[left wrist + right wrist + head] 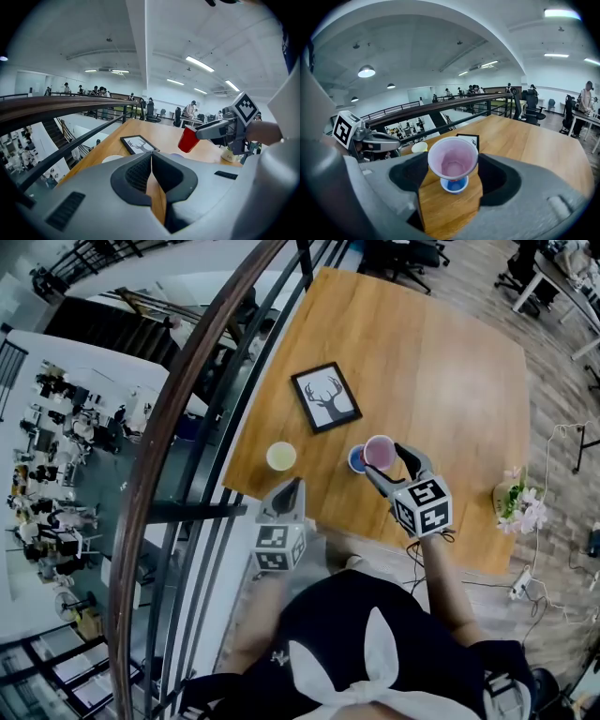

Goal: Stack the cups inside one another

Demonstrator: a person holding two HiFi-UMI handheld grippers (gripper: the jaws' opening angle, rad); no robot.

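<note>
Over the near edge of the desk (450,381), the right hand-held gripper (389,468) is pinching the red cup (379,452) just above the blue cup (357,460), which sits upright on the wood. Its long axis is tipped, mouth leaning back toward the person (375,652), base aimed at the blue cup. Meanwhile the left hand-held gripper (293,488) is pressed together, empty, near the yellow cup (280,457).

Your right gripper (386,462) held the pink cup (380,450), which partly covered the blue cup (354,461) on the wooden table (450,381). Your left gripper (294,486), its jaws together, pointed toward the yellow cup (281,457), near the deer picture (325,397).
</note>
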